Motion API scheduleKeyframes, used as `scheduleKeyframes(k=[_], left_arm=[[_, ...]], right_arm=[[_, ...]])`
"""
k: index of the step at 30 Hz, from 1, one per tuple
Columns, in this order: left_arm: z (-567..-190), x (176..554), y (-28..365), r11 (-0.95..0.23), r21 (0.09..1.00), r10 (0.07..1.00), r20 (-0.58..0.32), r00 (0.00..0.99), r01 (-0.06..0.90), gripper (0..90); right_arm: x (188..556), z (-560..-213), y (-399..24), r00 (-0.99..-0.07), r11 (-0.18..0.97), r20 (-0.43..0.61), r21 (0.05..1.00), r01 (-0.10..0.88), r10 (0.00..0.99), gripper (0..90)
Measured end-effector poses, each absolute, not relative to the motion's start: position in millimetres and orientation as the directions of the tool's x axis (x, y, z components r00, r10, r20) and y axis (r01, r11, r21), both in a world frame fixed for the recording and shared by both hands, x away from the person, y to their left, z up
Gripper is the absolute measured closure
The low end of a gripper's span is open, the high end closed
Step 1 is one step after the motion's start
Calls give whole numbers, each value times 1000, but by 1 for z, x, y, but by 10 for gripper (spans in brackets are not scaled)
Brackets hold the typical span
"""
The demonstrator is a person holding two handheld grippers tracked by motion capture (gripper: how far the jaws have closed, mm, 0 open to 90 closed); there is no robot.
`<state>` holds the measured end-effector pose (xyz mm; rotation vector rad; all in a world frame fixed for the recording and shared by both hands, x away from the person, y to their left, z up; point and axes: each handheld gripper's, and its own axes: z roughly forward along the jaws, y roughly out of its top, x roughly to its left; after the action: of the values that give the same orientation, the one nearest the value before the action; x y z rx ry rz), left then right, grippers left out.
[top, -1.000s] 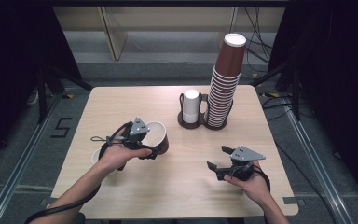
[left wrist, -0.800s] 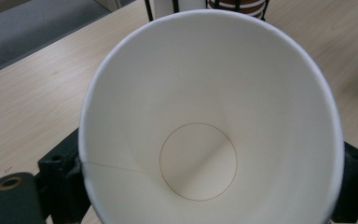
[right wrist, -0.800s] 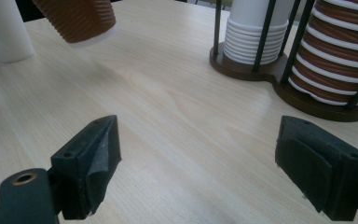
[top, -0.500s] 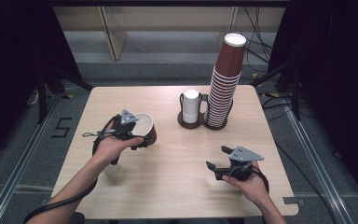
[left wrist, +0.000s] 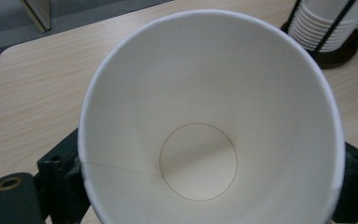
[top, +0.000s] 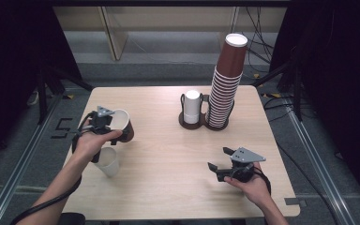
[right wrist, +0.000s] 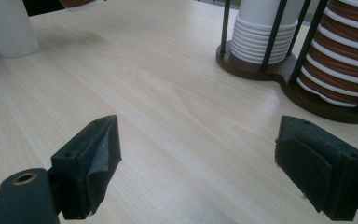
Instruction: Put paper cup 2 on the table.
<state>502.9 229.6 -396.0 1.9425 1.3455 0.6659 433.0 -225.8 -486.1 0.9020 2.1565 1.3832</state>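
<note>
Currently we hold the brown cup clamped in the left tongs, above the tabletop's left side, mouth tipped toward the gripper camera. A white cup stands upside down just near of it. Our right tongs rest released, empty, near right, well apart from the cup rack.

The paper cup is brown outside and white inside, tipped on its side above the worktop's left part. In the left gripper view its round mouth and white inside face the camera.
</note>
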Motion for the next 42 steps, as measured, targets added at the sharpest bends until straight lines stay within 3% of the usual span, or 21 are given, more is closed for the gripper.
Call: scheduleKeyframes(k=[23, 42], left_arm=[[-423, 478, 313, -112, 708, 989, 12, 147, 697, 102], [-443, 479, 316, -134, 693, 987, 30, 157, 708, 87]], right_arm=[[433, -486, -226, -693, 287, -12, 915, 282, 721, 152], [431, -487, -225, -694, 286, 11, 907, 310, 719, 152]])
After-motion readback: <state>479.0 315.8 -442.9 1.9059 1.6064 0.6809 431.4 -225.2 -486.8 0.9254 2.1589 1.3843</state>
